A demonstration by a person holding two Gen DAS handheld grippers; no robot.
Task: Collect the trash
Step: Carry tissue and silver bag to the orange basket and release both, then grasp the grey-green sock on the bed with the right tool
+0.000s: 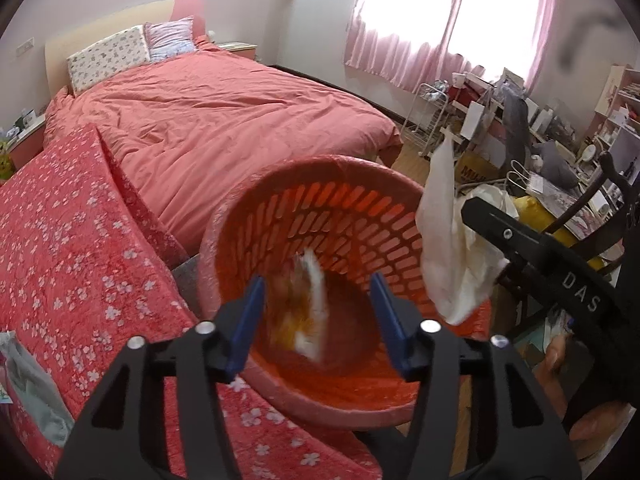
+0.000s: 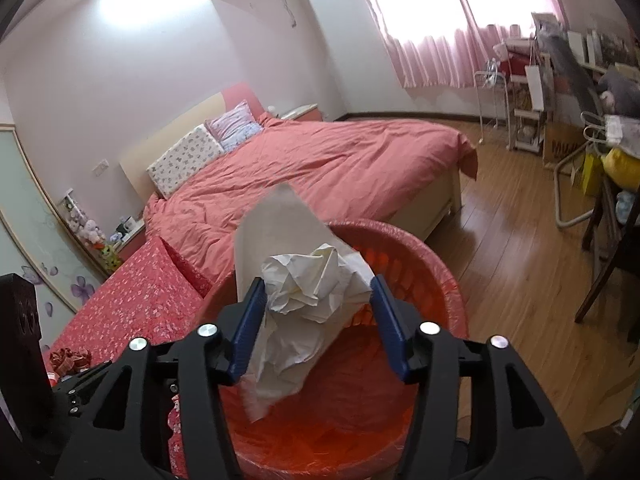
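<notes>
A red slotted waste basket [image 1: 344, 216] with a red liner stands beside the bed; it also shows in the right wrist view [image 2: 436, 276]. My left gripper [image 1: 318, 320] is open above the basket mouth, and a blurred orange and white scrap [image 1: 306, 312] is in the air inside the basket below it. My right gripper [image 2: 318, 320] is spread wide with crumpled white paper [image 2: 308, 292] between its fingers over the basket; the paper also shows in the left wrist view [image 1: 448, 240] at the right gripper's tip. Whether the pads still press the paper is unclear.
A bed with a pink duvet [image 1: 224, 120] lies behind the basket. A red floral quilt [image 1: 72, 248] is at the left. A cluttered desk and chair [image 1: 560, 168] stand at the right on the wood floor [image 2: 508, 248]. Pink curtains [image 1: 420, 20] cover the window.
</notes>
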